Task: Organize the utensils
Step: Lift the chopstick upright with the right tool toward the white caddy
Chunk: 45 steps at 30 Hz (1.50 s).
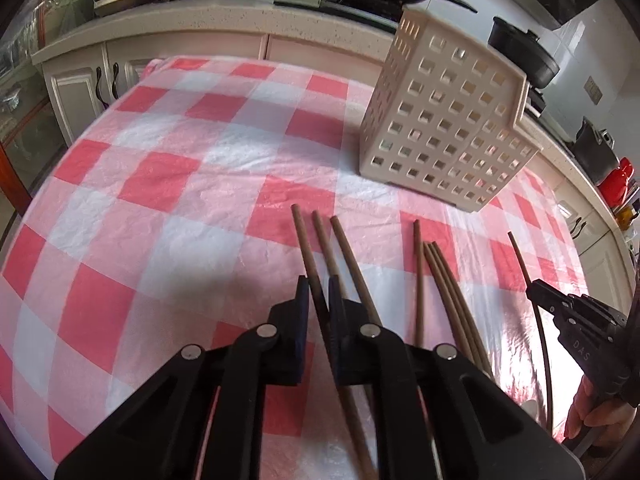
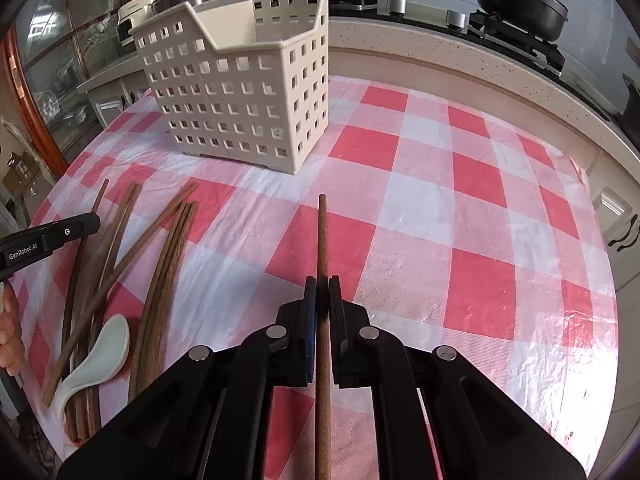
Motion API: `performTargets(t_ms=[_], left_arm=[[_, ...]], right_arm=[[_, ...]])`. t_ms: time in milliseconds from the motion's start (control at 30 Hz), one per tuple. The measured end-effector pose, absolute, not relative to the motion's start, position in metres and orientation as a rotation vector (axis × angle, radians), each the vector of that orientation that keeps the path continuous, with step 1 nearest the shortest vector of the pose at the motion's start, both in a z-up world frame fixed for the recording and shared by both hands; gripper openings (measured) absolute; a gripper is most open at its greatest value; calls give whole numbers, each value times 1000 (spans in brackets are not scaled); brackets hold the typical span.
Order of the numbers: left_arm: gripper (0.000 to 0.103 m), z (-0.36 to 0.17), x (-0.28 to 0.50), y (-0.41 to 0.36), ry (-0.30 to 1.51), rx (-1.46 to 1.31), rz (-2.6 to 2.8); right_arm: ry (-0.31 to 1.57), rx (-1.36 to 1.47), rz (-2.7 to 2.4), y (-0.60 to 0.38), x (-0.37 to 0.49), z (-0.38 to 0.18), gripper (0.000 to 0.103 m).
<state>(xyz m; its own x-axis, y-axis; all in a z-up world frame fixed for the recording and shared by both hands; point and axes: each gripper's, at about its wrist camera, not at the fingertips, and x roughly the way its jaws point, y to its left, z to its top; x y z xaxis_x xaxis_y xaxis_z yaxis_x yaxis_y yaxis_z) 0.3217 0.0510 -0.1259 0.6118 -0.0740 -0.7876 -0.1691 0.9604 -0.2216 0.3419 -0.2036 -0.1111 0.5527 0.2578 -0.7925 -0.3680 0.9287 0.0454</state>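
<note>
Each gripper's jaws pinch one chopstick (image 2: 322,264); six chopsticks (image 1: 440,280), one spoon (image 2: 100,356), one basket (image 2: 240,92).

– Where do your two cameras look from?

– Each sits behind its own black gripper, close above the red-and-white checked tablecloth (image 1: 168,184), tipped down and forward.

– What do both see?

– The cream plastic basket with square holes (image 1: 444,120), the brown wooden chopsticks (image 2: 160,264), and the kitchen counter (image 2: 460,48) behind.

On the table (image 2: 440,208), the basket (image 2: 240,92) stands behind the loose chopsticks (image 2: 160,280); a spoon (image 2: 100,356) lies among them, at their near end.
</note>
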Motion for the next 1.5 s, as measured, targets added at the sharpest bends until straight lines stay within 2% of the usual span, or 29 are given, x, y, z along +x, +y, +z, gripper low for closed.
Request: performTargets(t_ms=[533, 833, 1500], left_arm=[[7, -56, 262, 48, 639, -180, 31], [6, -28, 231, 39, 510, -116, 31], [6, 1, 199, 30, 407, -67, 22]], right_arm=[[646, -58, 349, -204, 289, -37, 6], [552, -17, 350, -209, 266, -22, 6], [390, -63, 345, -214, 223, 16, 6]])
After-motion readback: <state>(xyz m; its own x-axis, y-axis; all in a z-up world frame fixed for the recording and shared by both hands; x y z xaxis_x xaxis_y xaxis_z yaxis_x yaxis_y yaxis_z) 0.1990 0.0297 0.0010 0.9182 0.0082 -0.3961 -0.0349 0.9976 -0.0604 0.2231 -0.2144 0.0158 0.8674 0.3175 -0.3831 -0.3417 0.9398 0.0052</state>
